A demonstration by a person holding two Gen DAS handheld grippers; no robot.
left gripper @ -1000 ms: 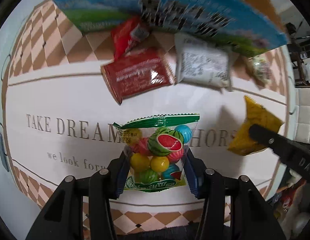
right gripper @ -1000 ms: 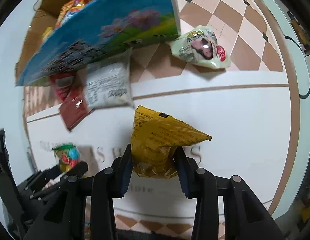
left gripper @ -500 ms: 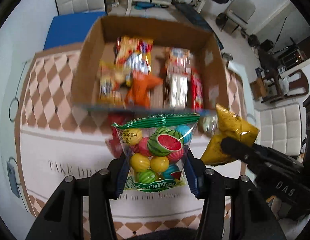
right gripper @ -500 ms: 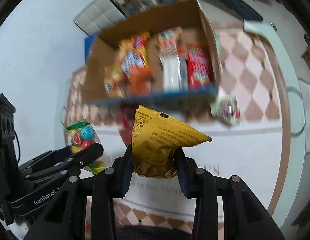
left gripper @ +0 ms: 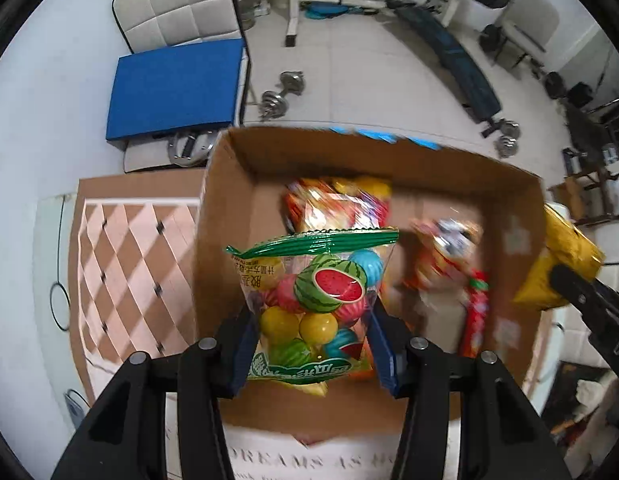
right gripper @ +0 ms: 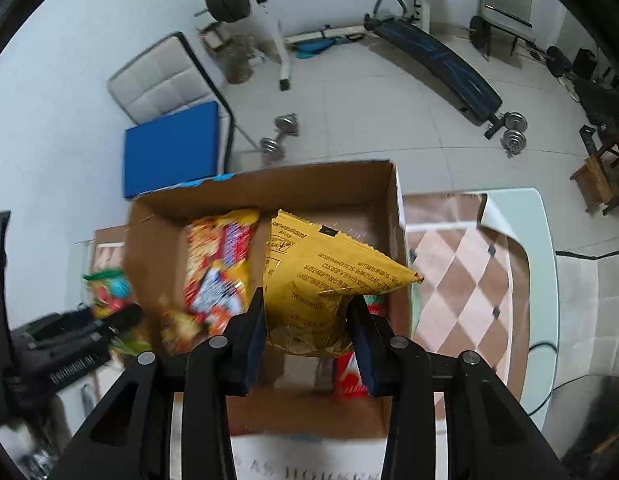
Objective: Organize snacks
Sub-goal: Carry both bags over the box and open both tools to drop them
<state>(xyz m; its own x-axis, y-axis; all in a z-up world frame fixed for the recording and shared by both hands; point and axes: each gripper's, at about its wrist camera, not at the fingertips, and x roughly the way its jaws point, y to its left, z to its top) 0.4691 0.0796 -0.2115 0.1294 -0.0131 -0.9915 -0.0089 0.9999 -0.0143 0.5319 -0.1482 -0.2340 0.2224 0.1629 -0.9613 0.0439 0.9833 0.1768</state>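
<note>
The left gripper (left gripper: 311, 346) squeezes a candy bag (left gripper: 315, 308); the right gripper (right gripper: 309, 338) squeezes a yellow bag (right gripper: 321, 284); both hang over the box (right gripper: 181, 208); next, I think, let go inside.

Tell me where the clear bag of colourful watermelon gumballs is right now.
The clear gumball bag is clamped in the left gripper, held over the open cardboard box on its left side, with the yellow foil packet in the right gripper alongside.

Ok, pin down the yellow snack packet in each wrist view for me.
Left wrist: yellow snack packet at the right edge, just outside the cardboard box.
Right wrist: centre, yellow snack packet clamped in the right gripper over the box.
Shared landmark: the blue mat, beyond the box.
</note>
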